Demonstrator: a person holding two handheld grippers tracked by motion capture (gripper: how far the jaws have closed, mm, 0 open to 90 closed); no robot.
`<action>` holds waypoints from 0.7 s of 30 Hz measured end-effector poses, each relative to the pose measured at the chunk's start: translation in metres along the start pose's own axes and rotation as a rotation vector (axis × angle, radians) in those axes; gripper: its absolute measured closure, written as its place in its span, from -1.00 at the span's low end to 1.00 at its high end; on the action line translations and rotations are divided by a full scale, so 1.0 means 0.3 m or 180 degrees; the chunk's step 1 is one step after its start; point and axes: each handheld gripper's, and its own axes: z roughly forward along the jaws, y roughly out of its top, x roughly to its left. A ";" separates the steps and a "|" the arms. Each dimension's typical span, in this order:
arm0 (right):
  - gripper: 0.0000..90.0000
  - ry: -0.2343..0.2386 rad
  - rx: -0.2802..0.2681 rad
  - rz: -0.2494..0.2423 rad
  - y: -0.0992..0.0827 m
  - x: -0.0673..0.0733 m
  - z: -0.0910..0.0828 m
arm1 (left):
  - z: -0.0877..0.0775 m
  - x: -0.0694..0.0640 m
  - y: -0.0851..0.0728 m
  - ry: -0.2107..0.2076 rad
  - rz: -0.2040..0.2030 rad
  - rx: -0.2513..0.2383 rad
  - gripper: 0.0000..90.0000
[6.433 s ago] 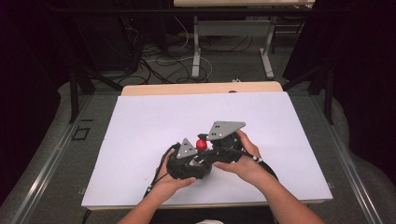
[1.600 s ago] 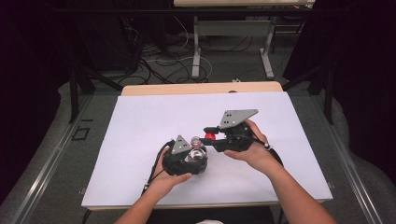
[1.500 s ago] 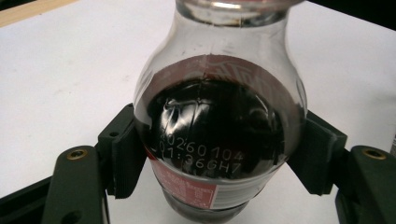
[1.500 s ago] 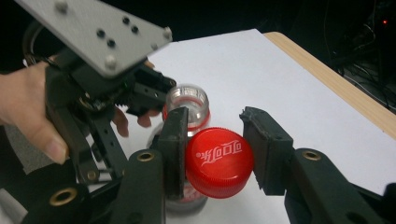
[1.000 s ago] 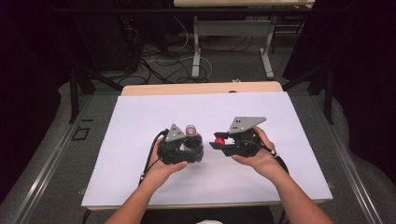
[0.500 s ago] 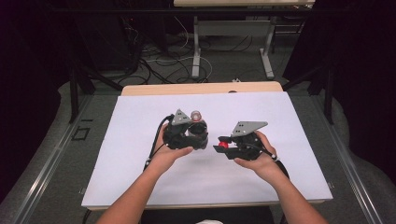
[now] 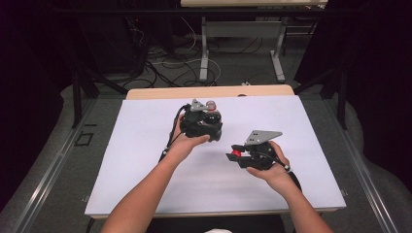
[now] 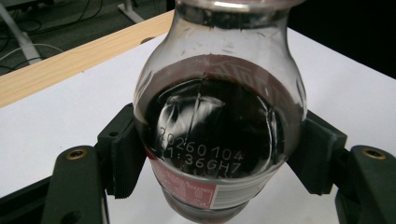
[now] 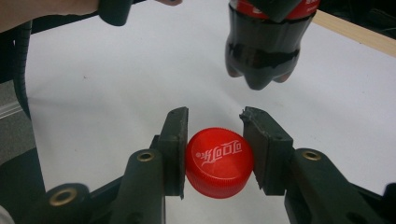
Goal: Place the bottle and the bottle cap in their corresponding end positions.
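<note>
Dark room w/ floor cables and a desk frame behind; white counter (image 7: 145, 160) w/ a wood strip along its far edge. Left gripper (image 8: 210, 154) is clamped on a bottle (image 8: 212, 121), held above the counter's far middle: clear plastic, dark cola inside, red label, neck open. Right gripper (image 9: 212, 140), low near the right-centre, pinches the red cap (image 9: 218, 162), white script on top.

The small cola bottle (image 8: 217, 135) has dark drink inside and no cap on. The red cap (image 9: 219, 162) is apart from it, off to one side.
</note>
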 end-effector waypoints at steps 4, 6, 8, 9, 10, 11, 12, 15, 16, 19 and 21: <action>0.36 -0.0041 0.0014 0.0043 -0.005 0.001 0.004 | 0.039 0.026 0.008 0.0068 -0.0038 0.0019 -0.33; 0.36 -0.0020 0.0061 0.0015 -0.005 -0.002 0.002 | 0.056 0.039 0.010 0.0092 -0.0094 0.0005 -0.33; 0.36 -0.0076 0.0010 0.0025 -0.010 -0.002 0.005 | 0.073 0.051 0.011 0.0108 -0.0110 -0.0032 -0.33; 0.36 -0.0034 0.0070 0.0042 -0.009 -0.004 0.002 | 0.081 0.052 0.010 0.0125 -0.0125 -0.0035 -0.33; 0.36 -0.0067 0.0009 0.0062 -0.012 -0.004 0.006 | 0.089 0.056 0.009 0.0128 -0.0105 -0.0024 -0.33; 0.36 -0.0072 0.0003 0.0050 -0.014 -0.006 0.006 | 0.095 0.059 0.007 0.0134 -0.0108 -0.0007 -0.34; 0.36 -0.0077 -0.0020 0.0081 -0.017 -0.005 0.008 | 0.104 0.061 0.003 0.0137 -0.0146 -0.0009 -0.34; 0.36 -0.0068 0.0006 0.0088 -0.020 -0.005 0.008 | 0.129 0.070 -0.008 0.0167 -0.0140 0.0020 -0.34; 0.36 -0.0060 0.0014 0.0104 -0.021 -0.003 0.009 | 0.138 0.074 -0.013 0.0173 -0.0131 -0.0017 -0.34; 0.36 -0.0061 0.0015 0.0093 -0.025 -0.004 0.011 | 0.154 0.084 -0.025 0.0169 -0.0183 0.0050 -0.34; 0.36 -0.0063 0.0019 0.0089 -0.029 -0.006 0.011 | 0.173 0.084 -0.039 0.0191 -0.0200 0.0013 -0.34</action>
